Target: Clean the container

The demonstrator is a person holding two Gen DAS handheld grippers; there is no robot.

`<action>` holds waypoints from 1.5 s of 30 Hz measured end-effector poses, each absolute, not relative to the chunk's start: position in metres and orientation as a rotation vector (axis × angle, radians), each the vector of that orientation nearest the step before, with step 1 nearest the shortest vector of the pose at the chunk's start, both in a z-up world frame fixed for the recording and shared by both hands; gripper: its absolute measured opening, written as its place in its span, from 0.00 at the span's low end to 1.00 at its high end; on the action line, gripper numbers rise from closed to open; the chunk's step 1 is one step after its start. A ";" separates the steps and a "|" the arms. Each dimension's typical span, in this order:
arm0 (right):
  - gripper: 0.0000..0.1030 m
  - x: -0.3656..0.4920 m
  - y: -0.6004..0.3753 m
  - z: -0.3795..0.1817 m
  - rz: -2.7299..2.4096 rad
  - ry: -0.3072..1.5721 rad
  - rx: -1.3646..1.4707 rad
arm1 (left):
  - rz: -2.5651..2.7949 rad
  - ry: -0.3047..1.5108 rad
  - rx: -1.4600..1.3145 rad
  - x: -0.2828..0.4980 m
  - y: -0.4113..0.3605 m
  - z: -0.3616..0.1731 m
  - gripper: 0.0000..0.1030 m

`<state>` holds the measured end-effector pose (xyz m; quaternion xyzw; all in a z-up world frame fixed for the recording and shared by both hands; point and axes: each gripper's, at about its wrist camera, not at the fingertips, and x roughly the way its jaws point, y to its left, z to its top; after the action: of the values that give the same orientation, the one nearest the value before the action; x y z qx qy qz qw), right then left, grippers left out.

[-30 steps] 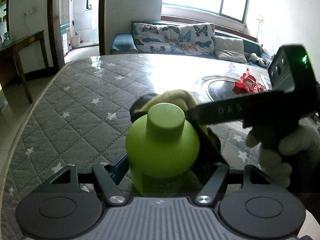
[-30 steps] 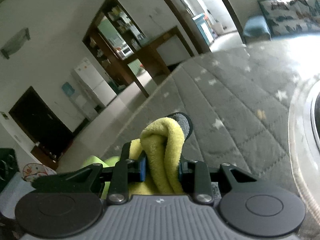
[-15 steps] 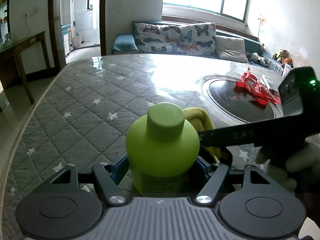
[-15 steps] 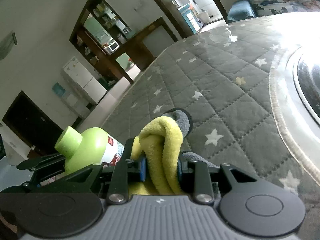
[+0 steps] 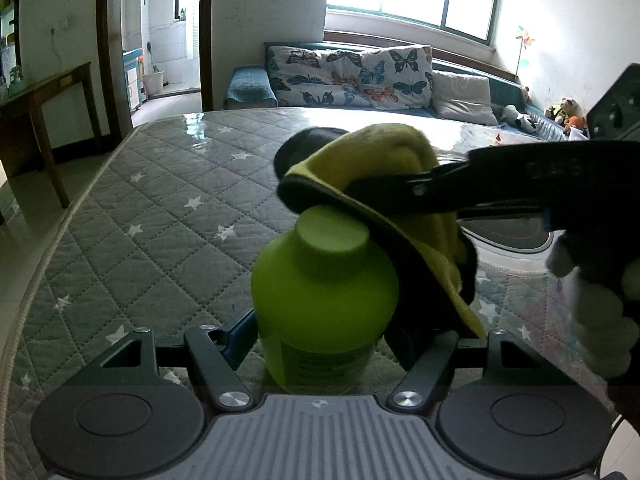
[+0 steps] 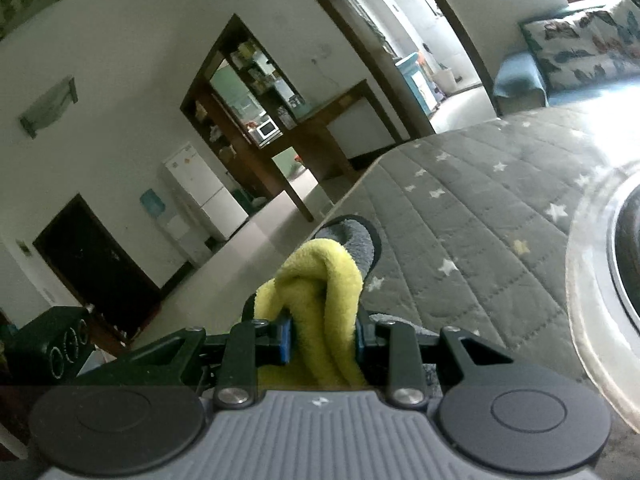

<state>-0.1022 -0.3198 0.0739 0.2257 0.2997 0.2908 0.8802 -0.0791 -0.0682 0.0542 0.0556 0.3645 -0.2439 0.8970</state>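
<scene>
A lime-green bottle (image 5: pixel 324 300) with a green cap stands tilted between the fingers of my left gripper (image 5: pixel 320 344), which is shut on its body. A yellow and grey cloth (image 5: pixel 384 184) is draped over the right side of the bottle's cap and shoulder. My right gripper (image 5: pixel 420 192) reaches in from the right, shut on that cloth. In the right wrist view the folded yellow cloth (image 6: pixel 324 304) sits pinched between the right gripper's (image 6: pixel 322 340) blue pads, and the bottle is hidden below.
A grey quilted cover with white stars (image 5: pixel 160 216) lies over the table under glass. A round dark inset plate (image 6: pixel 624 240) sits to the right. A sofa with butterfly cushions (image 5: pixel 352 76) stands behind; a wooden side table (image 5: pixel 44 96) is at left. A gloved hand (image 5: pixel 596 304) holds the right gripper.
The right gripper has lifted the cloth from beside the bottle's right flank up onto its cap and shoulder. The left gripper and the bottle have stayed still.
</scene>
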 end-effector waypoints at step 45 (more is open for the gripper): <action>0.27 -0.110 -0.325 0.050 0.587 0.699 0.507 | -0.515 0.737 0.126 -0.090 -0.056 0.058 0.68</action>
<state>-0.1104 -0.3253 0.0496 0.2422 0.3340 0.2805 0.8667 -0.0902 -0.0564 0.0577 0.0607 0.3561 -0.2489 0.8986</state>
